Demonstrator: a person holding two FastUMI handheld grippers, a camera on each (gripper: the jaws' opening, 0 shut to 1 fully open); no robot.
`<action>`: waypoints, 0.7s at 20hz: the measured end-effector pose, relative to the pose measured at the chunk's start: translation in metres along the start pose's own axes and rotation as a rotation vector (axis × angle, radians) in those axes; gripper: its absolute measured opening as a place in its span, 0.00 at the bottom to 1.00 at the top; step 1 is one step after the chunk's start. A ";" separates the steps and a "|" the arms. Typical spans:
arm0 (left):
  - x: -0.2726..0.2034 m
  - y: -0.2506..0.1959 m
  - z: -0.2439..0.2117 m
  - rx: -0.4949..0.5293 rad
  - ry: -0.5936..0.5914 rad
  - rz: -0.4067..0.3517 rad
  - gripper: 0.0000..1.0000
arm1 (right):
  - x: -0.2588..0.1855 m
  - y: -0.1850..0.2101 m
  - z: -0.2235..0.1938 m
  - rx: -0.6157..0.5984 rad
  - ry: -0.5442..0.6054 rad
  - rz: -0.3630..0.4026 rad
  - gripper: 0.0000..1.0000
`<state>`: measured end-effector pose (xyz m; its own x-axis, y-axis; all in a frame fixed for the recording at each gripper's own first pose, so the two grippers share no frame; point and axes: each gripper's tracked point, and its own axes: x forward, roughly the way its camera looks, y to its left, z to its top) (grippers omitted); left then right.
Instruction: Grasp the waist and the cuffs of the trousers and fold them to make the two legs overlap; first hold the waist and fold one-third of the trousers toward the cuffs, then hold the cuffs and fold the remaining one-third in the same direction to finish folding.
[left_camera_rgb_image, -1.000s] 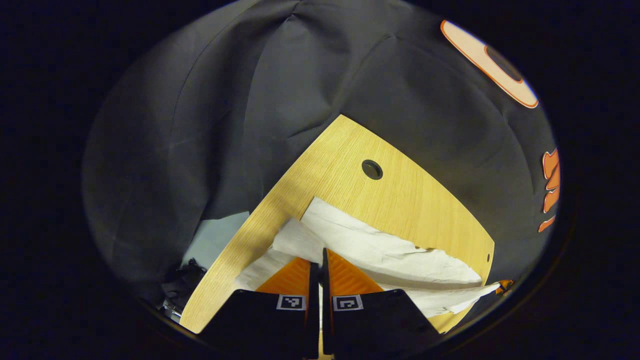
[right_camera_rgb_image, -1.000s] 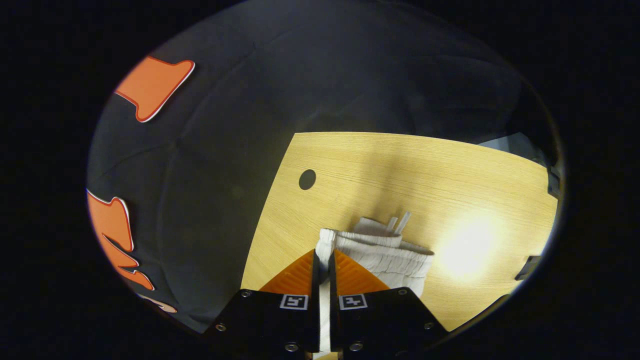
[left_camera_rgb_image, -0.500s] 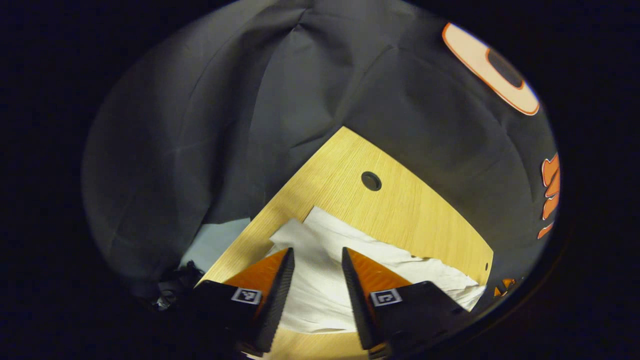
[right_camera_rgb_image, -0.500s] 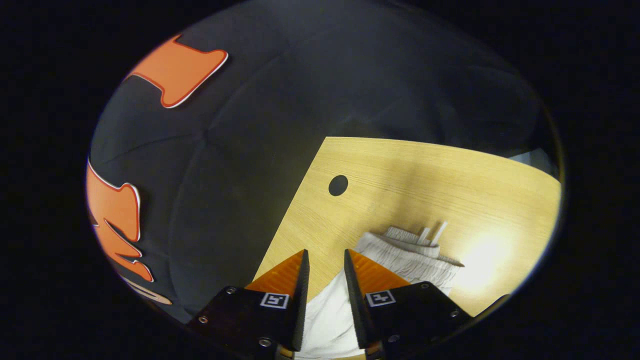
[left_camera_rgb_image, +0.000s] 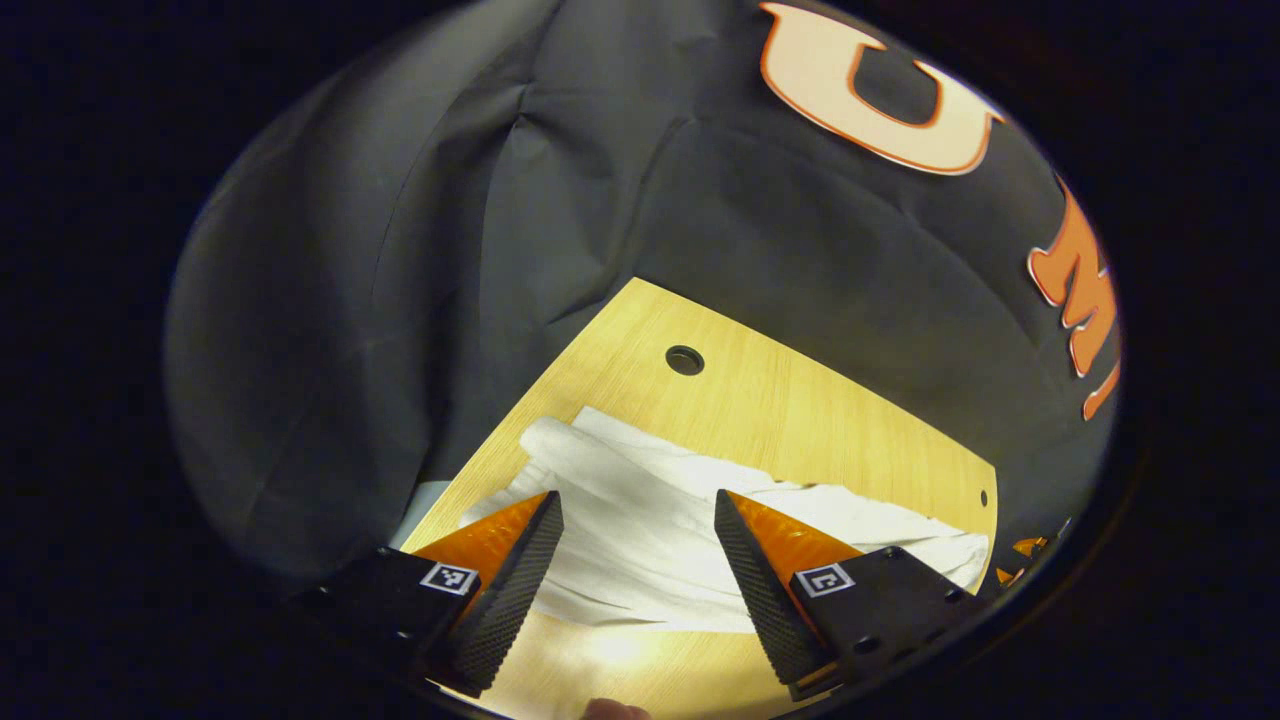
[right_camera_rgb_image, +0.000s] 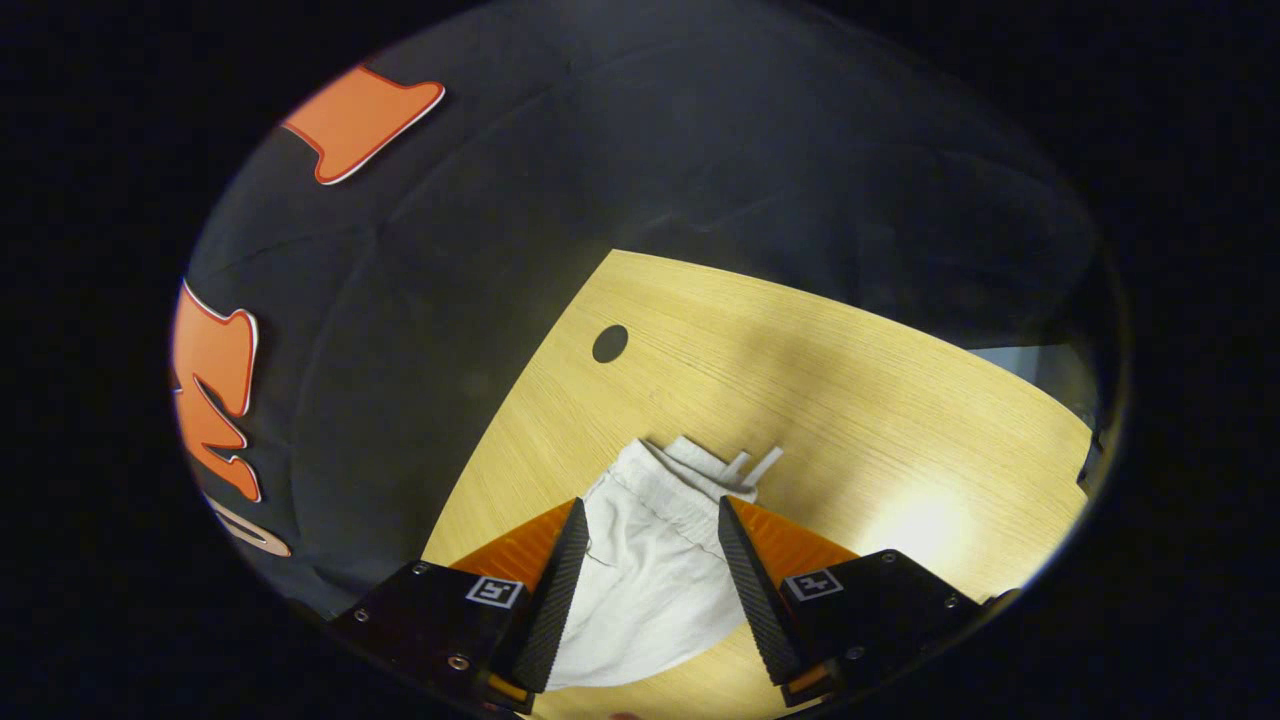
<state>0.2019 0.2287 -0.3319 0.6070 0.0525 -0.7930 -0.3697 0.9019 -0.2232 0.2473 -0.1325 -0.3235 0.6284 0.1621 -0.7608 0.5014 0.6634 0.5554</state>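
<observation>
White trousers lie on a light wooden table. In the left gripper view the cuff end of the trousers (left_camera_rgb_image: 650, 510) lies bunched in long folds, stretching off to the right. My left gripper (left_camera_rgb_image: 637, 502) hovers open above that cloth, its fingers apart and not touching it. In the right gripper view the waist end of the trousers (right_camera_rgb_image: 650, 560) lies flat, with its gathered waistband and two drawstring ends (right_camera_rgb_image: 750, 465) pointing away. My right gripper (right_camera_rgb_image: 648, 510) is open over the waist, holding nothing.
The wooden table (left_camera_rgb_image: 800, 420) has a round cable hole (left_camera_rgb_image: 684, 359), which shows as a cable hole (right_camera_rgb_image: 609, 343) in the right gripper view too. Its far edges meet the black cloth wall (left_camera_rgb_image: 420, 250). Bare tabletop (right_camera_rgb_image: 900, 420) extends to the right of the waist.
Both grippers were shut on the trousers a second ago. They have opened, let the cloth drop to the table, and drawn back a little above it.
</observation>
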 end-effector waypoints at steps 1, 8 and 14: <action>-0.005 -0.008 -0.004 0.012 -0.003 -0.009 0.99 | 0.002 -0.007 -0.005 -0.002 0.015 -0.007 0.81; -0.050 -0.056 -0.026 0.116 -0.037 -0.046 1.00 | 0.013 -0.038 -0.045 0.014 0.098 -0.003 0.83; -0.081 -0.108 -0.049 0.211 -0.083 -0.075 0.99 | 0.025 -0.053 -0.062 0.012 0.131 0.023 0.83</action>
<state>0.1578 0.1062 -0.2710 0.6862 0.0097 -0.7274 -0.1716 0.9738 -0.1490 0.1997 -0.1179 -0.3926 0.5570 0.2718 -0.7848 0.4954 0.6497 0.5766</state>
